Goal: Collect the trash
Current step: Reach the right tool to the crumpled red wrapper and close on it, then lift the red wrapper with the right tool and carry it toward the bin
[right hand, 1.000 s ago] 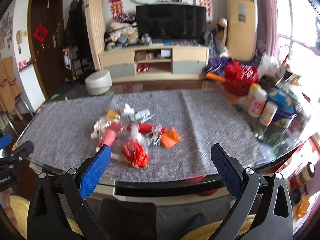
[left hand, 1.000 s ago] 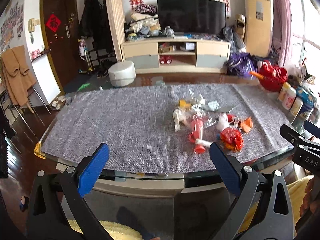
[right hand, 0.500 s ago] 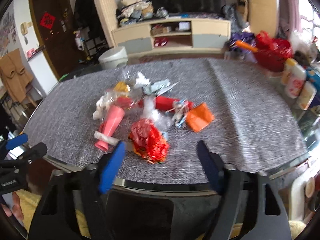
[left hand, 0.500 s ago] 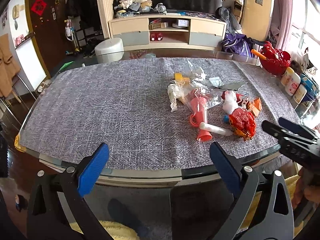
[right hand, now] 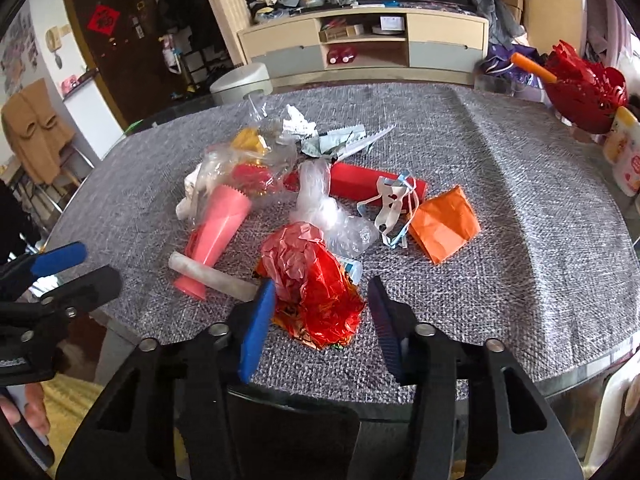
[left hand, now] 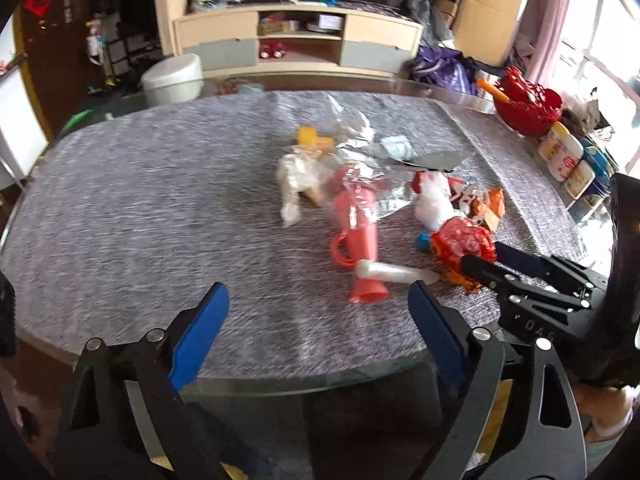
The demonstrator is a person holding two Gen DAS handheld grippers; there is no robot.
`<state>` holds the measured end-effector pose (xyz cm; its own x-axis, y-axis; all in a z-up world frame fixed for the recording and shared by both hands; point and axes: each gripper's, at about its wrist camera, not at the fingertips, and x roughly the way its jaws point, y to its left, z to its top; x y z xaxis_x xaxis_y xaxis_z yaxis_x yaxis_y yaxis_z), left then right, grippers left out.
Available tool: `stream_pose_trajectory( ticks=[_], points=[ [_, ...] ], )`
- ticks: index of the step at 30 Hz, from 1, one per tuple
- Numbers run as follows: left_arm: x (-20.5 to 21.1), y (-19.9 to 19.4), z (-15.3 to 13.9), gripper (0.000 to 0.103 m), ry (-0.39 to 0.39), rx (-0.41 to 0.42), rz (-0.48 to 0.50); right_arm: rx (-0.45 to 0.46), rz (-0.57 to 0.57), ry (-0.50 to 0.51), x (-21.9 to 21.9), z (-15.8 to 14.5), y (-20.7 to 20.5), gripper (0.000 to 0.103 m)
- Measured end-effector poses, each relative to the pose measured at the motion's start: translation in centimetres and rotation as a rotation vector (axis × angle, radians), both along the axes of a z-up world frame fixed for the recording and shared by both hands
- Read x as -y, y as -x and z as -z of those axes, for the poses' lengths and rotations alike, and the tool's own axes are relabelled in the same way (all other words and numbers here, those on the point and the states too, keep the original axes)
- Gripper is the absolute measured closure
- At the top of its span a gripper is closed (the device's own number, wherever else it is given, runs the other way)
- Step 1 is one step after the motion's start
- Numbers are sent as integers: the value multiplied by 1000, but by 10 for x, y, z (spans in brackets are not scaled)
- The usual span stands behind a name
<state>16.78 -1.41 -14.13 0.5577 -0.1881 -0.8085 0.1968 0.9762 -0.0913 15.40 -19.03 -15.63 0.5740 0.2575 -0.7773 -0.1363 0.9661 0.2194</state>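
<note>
A heap of trash lies on the grey tablecloth (right hand: pixel 520 168): a crumpled red foil wrapper (right hand: pixel 312 280), a pink plastic cone (right hand: pixel 218 236), a white stick (right hand: pixel 212 274), clear plastic film (right hand: pixel 336 220), a red tube (right hand: pixel 360 180), an orange paper (right hand: pixel 444 224) and silver wrappers (right hand: pixel 340 140). My right gripper (right hand: pixel 322 300) is open, its jaws on either side of the near part of the red foil wrapper (left hand: pixel 462 246). My left gripper (left hand: pixel 318 320) is open and empty over the table's near edge, short of the pink cone (left hand: pixel 358 240).
A red basket (right hand: pixel 584 88) and several bottles (left hand: pixel 560 156) stand at the table's right edge. A white bin (left hand: pixel 172 80) and a TV cabinet (right hand: pixel 360 48) are beyond the table. The cloth's left half is bare.
Both grippers have moved forward and down toward the table. My right gripper has narrowed and come around the red foil wrapper. My left gripper stays wide open.
</note>
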Motion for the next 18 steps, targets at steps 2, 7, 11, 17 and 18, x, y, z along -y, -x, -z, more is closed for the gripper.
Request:
stream_pose_trajectory(
  ticks=[2, 7, 11, 17, 18],
  points=[
    [5, -7, 4, 24, 6, -11, 15, 1, -9, 2, -1, 0, -1, 59],
    [14, -24, 20, 42, 44, -66, 52, 6, -15, 9, 1, 1, -4, 68],
    [20, -32, 30, 53, 64, -93, 79, 5, -18, 8, 1, 2, -7, 68],
    [26, -37, 34, 68, 115, -109, 112, 10, -21, 54, -3, 4, -7, 71],
    [27, -37, 34, 72, 122, -110, 116, 11, -22, 58, -3, 4, -6, 71]
  ],
)
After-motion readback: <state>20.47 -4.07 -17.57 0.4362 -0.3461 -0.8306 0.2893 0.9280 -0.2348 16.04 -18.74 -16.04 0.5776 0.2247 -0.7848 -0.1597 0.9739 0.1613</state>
